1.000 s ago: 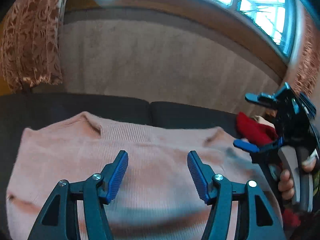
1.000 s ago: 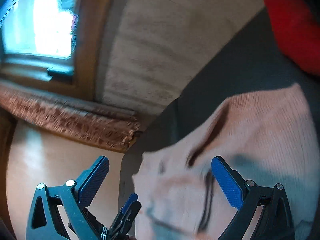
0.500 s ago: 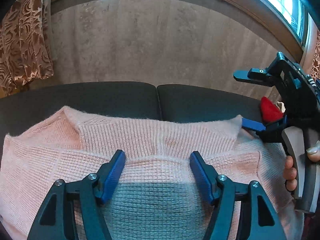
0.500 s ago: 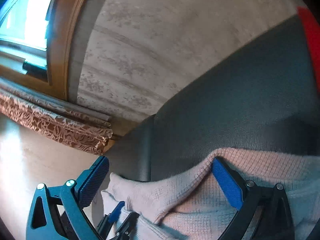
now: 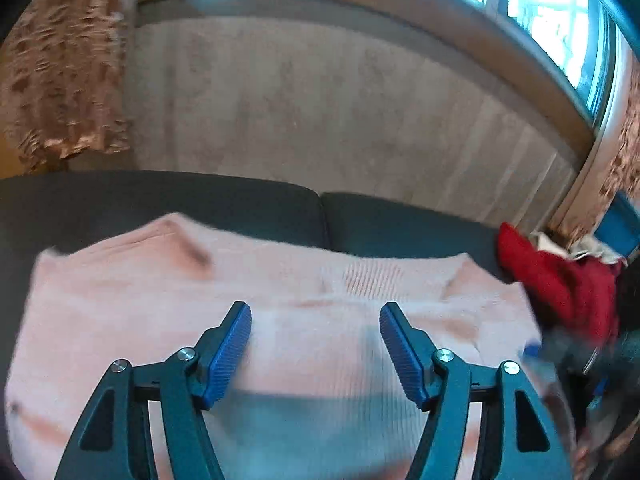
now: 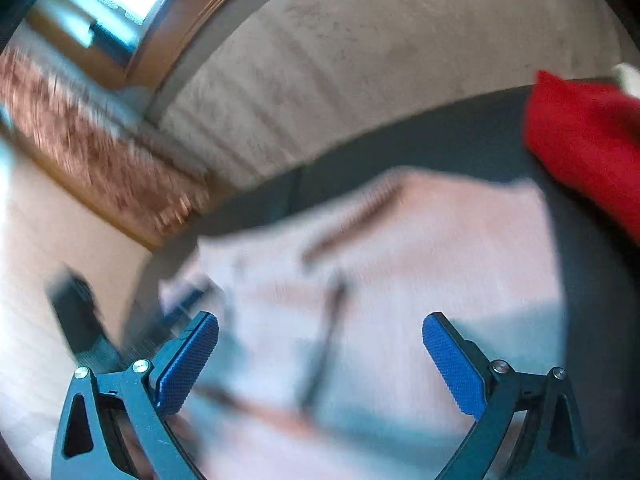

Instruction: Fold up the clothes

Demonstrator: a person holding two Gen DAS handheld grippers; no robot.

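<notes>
Knitwear is what we face: the pink sweater spreads widthwise across the sofa front edge, directly under our 2 spread, empty grippers, left gripper and right gripper.

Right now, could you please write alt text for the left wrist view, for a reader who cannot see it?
An open claw with blue pads hovers over a pink knitted sweater spread flat on a dark sofa. A red garment lies at the sweater's right edge, below a window; the picture is motion-blurred.

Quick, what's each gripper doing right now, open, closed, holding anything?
Left gripper: open, empty, above the pink knitted sweater.
Right gripper: open, empty, above the same sweater.
</notes>
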